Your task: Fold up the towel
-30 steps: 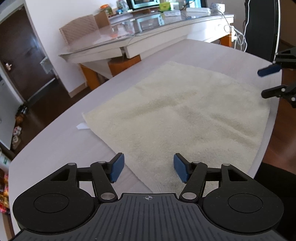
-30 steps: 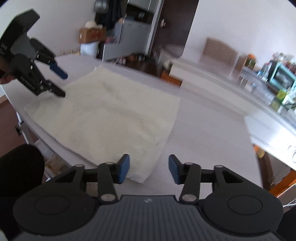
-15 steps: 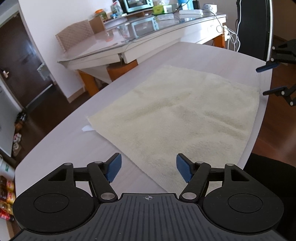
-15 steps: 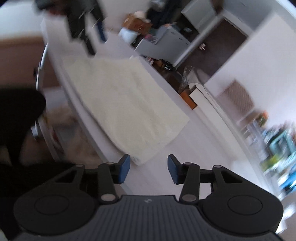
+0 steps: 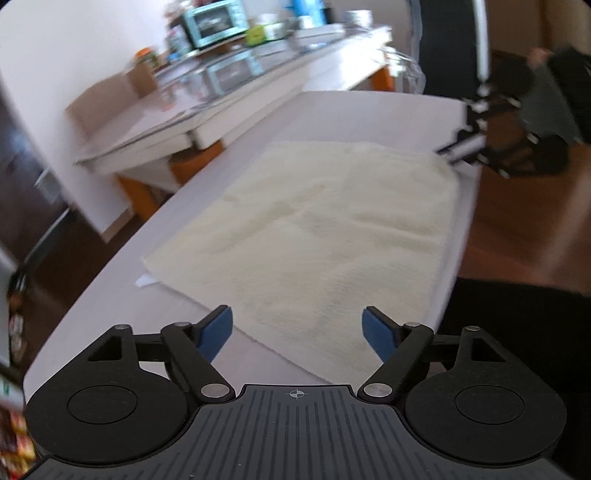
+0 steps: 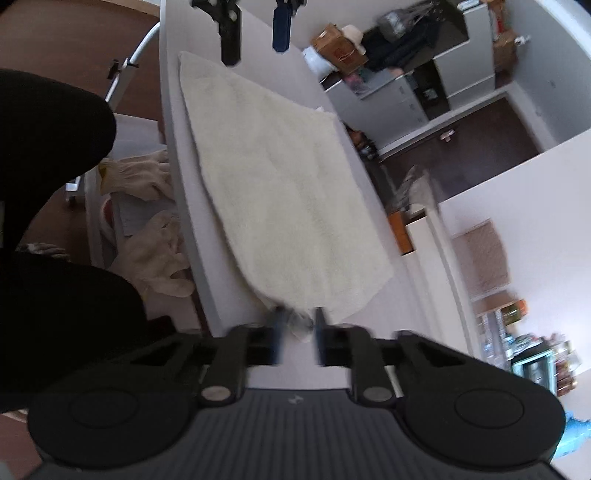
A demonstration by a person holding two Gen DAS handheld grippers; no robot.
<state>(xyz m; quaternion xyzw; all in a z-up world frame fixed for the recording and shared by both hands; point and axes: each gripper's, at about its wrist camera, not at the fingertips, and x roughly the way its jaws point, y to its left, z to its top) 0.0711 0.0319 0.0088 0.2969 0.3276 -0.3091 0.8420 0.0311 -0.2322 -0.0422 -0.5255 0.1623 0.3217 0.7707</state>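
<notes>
A cream towel (image 5: pixel 325 236) lies flat on the pale table (image 5: pixel 122 291), its near edge along the table's front edge. My left gripper (image 5: pixel 297 334) is open wide, its blue pads just above the towel's near-left corner, touching nothing. In the right wrist view the same towel (image 6: pixel 280 184) runs away from me. My right gripper (image 6: pixel 297 334) is rolled sideways, its blurred fingers narrowed around the towel's near-right corner, which sits between them. It also shows blurred in the left wrist view (image 5: pixel 461 147). The left gripper shows at the towel's far end (image 6: pixel 255 29).
A long counter (image 5: pixel 229 107) with a toaster oven (image 5: pixel 214 22) stands beyond the table. The person's dark legs (image 6: pixel 44 229) and pale gloves (image 6: pixel 155 251) are below the table's front edge. A dark doorway (image 6: pixel 469 129) lies past the far side.
My right gripper has rolled sideways, dropped to the towel's right corner and narrowed its fingers around it. My left gripper has opened wider and drawn back slightly at the left corner.
</notes>
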